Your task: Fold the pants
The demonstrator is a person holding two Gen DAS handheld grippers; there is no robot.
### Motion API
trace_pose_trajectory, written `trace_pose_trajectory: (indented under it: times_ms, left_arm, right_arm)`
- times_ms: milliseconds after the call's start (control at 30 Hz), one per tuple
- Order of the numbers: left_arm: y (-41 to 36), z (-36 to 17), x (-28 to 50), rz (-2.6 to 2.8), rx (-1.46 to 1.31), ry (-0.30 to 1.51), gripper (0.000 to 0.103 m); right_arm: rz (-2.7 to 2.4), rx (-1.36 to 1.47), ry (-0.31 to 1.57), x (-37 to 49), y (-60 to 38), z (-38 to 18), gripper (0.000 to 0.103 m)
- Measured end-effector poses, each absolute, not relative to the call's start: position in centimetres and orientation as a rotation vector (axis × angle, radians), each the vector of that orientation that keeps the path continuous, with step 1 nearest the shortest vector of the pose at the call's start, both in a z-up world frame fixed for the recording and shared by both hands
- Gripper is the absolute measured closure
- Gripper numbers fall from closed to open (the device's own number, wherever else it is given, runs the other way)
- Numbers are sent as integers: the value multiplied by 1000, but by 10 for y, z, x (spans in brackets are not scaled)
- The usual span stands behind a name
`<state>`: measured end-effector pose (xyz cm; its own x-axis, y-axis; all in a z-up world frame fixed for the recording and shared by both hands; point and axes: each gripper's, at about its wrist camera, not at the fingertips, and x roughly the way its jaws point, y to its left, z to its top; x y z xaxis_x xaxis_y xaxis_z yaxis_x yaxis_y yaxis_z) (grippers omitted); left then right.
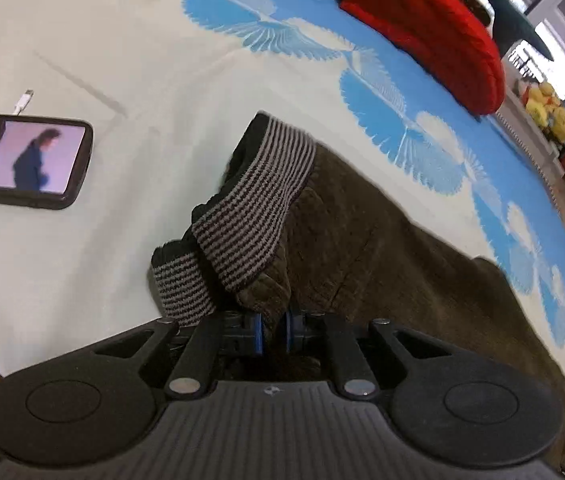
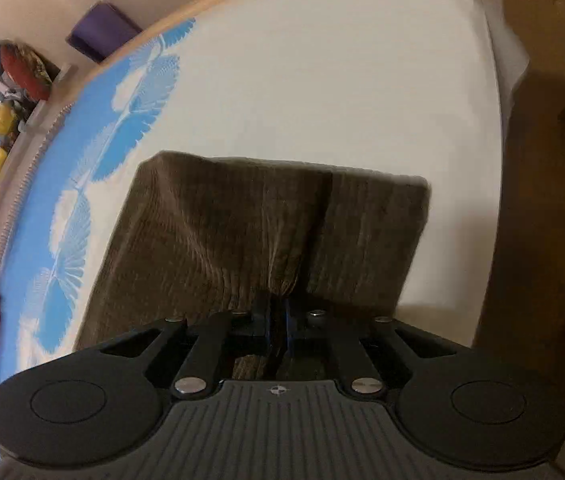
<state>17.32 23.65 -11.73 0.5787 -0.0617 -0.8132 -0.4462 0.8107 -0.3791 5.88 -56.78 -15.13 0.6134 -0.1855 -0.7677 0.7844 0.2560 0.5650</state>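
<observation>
Dark olive-brown corduroy pants (image 1: 362, 240) lie on the cream-and-blue leaf-print bedspread (image 1: 122, 60), striped grey-black knit waistband (image 1: 254, 208) toward the far left. Left gripper (image 1: 273, 330) is clamped on fabric just below the waistband; right gripper (image 2: 278, 320) is pinched on a bunched ridge at the other end. The cloth looks soft, light, limp and grippy, so it will likely sag between holds. Edges and corners look like better holds than mid-panel.

We are in a home bedroom: a bed sheet (image 1: 102, 52) underneath, red blanket (image 1: 434, 36) at one o'clock, phone (image 1: 22, 160) at nine.
</observation>
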Motion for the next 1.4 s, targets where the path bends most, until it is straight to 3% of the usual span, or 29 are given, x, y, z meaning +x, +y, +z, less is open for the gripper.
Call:
trace_pose_trajectory:
  times_ms: [233, 333, 400, 467, 667, 700, 733, 767, 1033, 1200, 1300, 1400]
  left_arm:
    - [237, -115, 170, 244, -626, 906, 92]
    - [239, -118, 168, 243, -630, 912, 92]
    - [239, -118, 168, 242, -633, 913, 92]
    - [240, -119, 169, 244, -636, 917, 92]
    - [236, -117, 173, 255, -627, 922, 92]
    - [237, -115, 173, 254, -631, 920, 92]
    - [238, -111, 173, 254, -645, 913, 92]
    - [240, -107, 174, 250, -660, 904, 92]
    - [238, -33, 205, 218, -690, 826, 93]
    - [241, -22, 186, 195, -688, 816, 93]
    - [248, -49, 164, 212, -687, 866, 93]
    - [249, -96, 153, 252, -680, 984, 92]
  right_arm:
    - [-672, 1081, 538, 70, -559, -136, 96]
    - [-701, 1117, 477, 65, -564, -138, 89]
    - [-726, 1155, 466, 60, -571, -143, 59]
    - [-750, 1208, 471, 56, -580, -151, 52]
    - [-752, 1256, 432, 55, -589, -166, 54]
    - [-767, 1230, 434, 61, -588, -165, 60]
    - [-799, 1197, 445, 64, -586, -160, 73]
    - [-830, 1154, 477, 75, -587, -153, 95]
    - [-747, 971, 471, 164, -578, -50, 96]
    - [-653, 884, 370, 137, -575, 11, 97]
    - [-634, 872, 345, 85, -577, -2, 97]
    - [-696, 936, 426, 44, -590, -69, 97]
